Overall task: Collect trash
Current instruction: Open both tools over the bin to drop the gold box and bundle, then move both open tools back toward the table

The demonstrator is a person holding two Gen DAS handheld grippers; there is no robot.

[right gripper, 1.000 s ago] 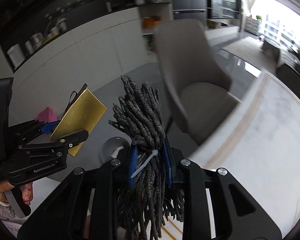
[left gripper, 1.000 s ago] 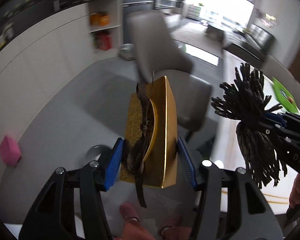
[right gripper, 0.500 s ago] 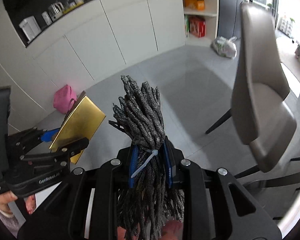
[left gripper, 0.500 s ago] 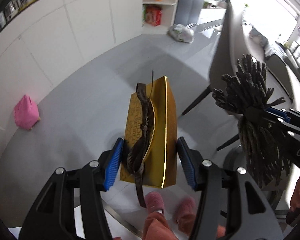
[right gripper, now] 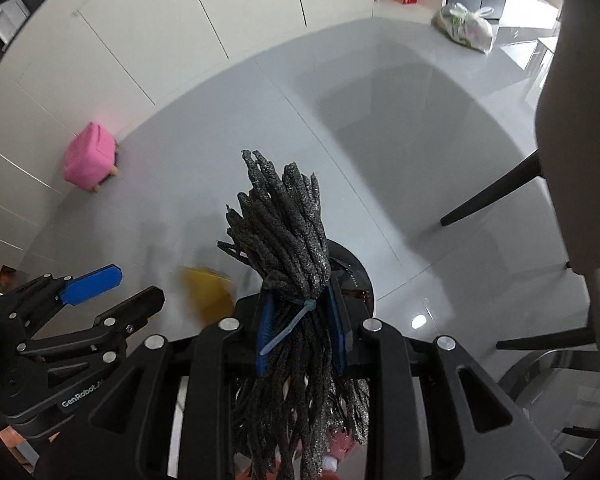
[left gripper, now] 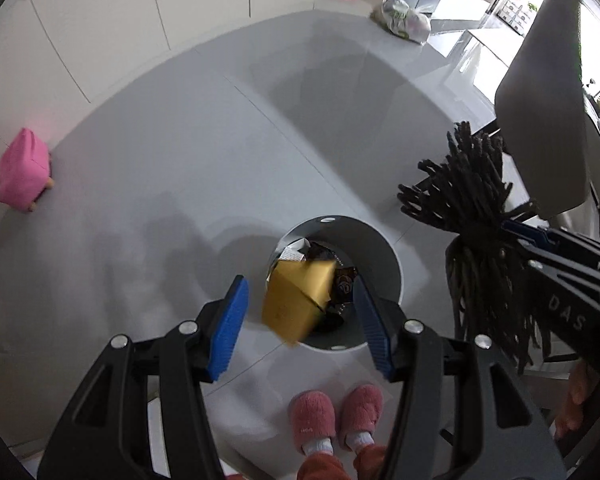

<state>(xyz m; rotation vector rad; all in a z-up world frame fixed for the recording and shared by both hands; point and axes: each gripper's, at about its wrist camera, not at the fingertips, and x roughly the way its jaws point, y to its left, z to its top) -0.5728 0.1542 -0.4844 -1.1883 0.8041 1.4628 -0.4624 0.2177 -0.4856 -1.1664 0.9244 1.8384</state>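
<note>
The left gripper (left gripper: 300, 320) stands wide with nothing between its pads, the gold box (left gripper: 296, 300) loose at twelve o'clock over the round bin (left gripper: 380, 256), while at three o'clock the right gripper (right gripper: 300, 320) clamps narrowly on the dark cord bundle (right gripper: 284, 232).

Both my wrist cameras look steeply down at the floor.
My left view sits just behind the left gripper (left gripper: 300, 320), over the bin (left gripper: 380, 248); my right view rides behind the right gripper (right gripper: 300, 332). Both share the pink stool (right gripper: 90, 162) and the bin.
</note>
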